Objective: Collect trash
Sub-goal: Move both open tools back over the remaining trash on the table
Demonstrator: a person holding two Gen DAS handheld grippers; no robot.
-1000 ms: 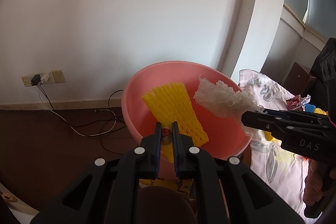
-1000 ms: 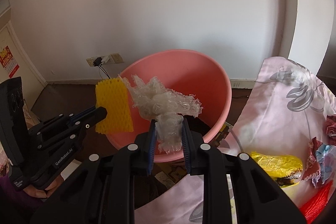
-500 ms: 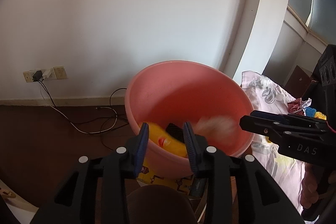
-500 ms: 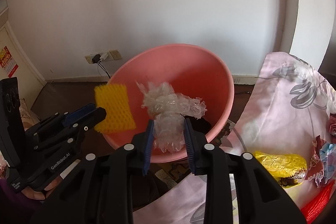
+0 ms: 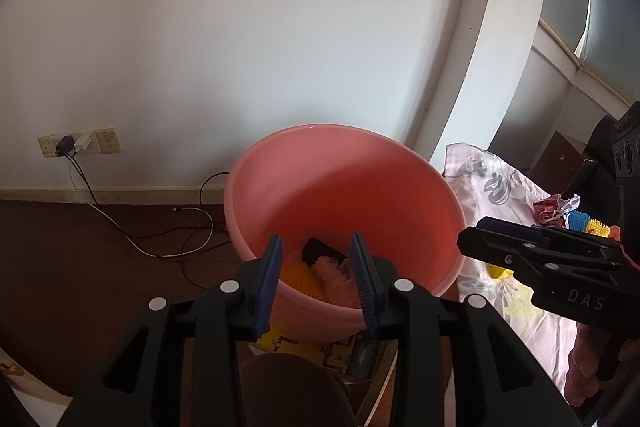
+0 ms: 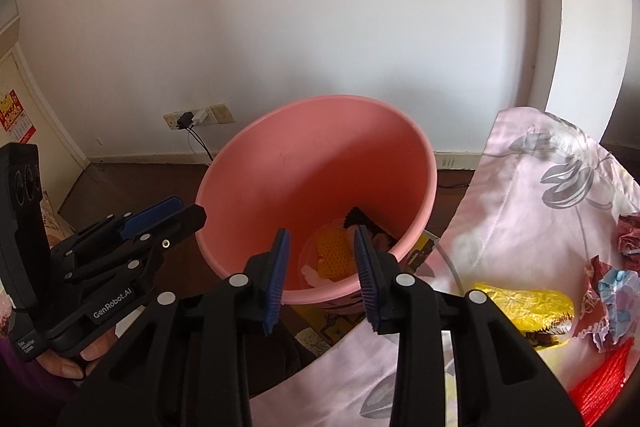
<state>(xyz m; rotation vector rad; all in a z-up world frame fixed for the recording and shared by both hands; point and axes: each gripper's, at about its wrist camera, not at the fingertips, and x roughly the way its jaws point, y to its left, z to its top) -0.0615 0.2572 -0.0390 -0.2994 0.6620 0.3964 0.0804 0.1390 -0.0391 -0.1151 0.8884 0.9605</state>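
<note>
Both views are evenly lit by daylight entering from the right of the jaws, where a window (image 5: pixel 600 7) shows in the left wrist view; the wall (image 5: pixel 260 47) ahead is bright and without glare. Beyond the fingertips, the near inner side of the pink basin (image 6: pixel 320 163) lies in soft shadow. Focus is sharp with no motion blur; fisheye distortion bends straight lines and leaves dark vignetted corners.
</note>
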